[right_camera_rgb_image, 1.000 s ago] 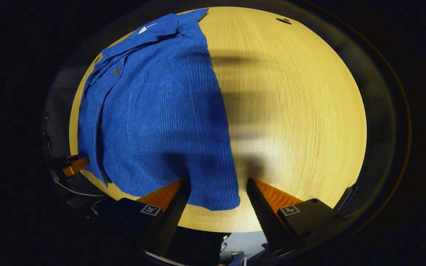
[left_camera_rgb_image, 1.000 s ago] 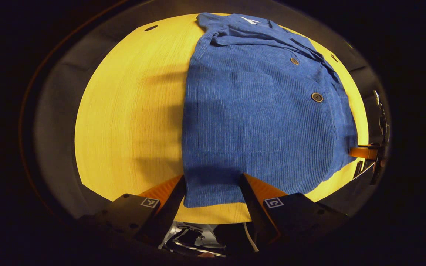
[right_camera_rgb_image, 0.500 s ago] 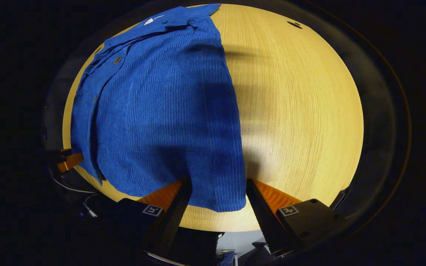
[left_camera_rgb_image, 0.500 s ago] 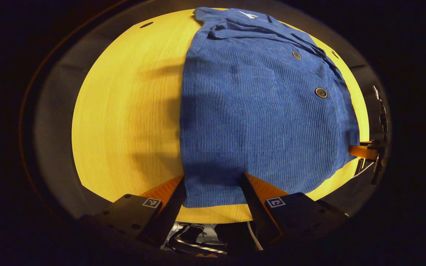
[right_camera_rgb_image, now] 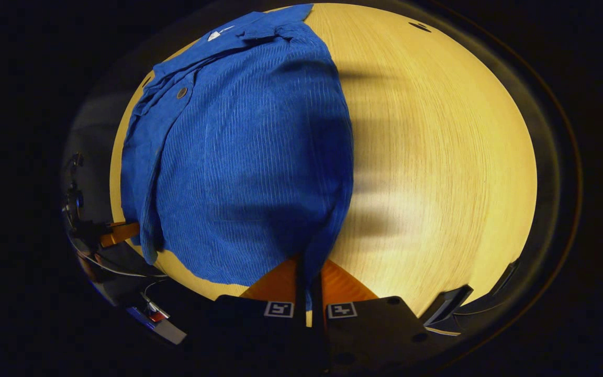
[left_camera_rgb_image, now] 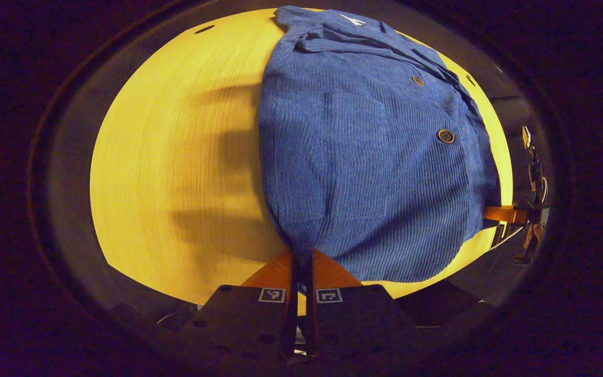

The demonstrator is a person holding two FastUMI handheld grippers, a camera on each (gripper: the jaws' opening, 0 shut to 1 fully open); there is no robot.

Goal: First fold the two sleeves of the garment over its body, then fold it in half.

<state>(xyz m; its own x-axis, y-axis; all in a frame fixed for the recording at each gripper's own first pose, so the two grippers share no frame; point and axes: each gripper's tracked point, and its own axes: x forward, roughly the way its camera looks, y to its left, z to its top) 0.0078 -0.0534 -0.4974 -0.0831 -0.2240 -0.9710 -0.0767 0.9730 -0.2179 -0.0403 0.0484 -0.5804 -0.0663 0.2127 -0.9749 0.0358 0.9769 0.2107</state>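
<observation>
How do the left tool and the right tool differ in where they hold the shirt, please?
The left tool pinches the hem corner beside the buttoned front; the right tool pinches the opposite corner. From the left tool the shirt spreads right over the table; from the right tool, left. Both are shut on the hem.

Blue corduroy garment (left_camera_rgb_image: 369, 157), buttoned, lying flat lengthwise on the tabletop (left_camera_rgb_image: 176, 157) with its collar toward the far edge. Its hem corners at the near edge are bunched and raised.
</observation>
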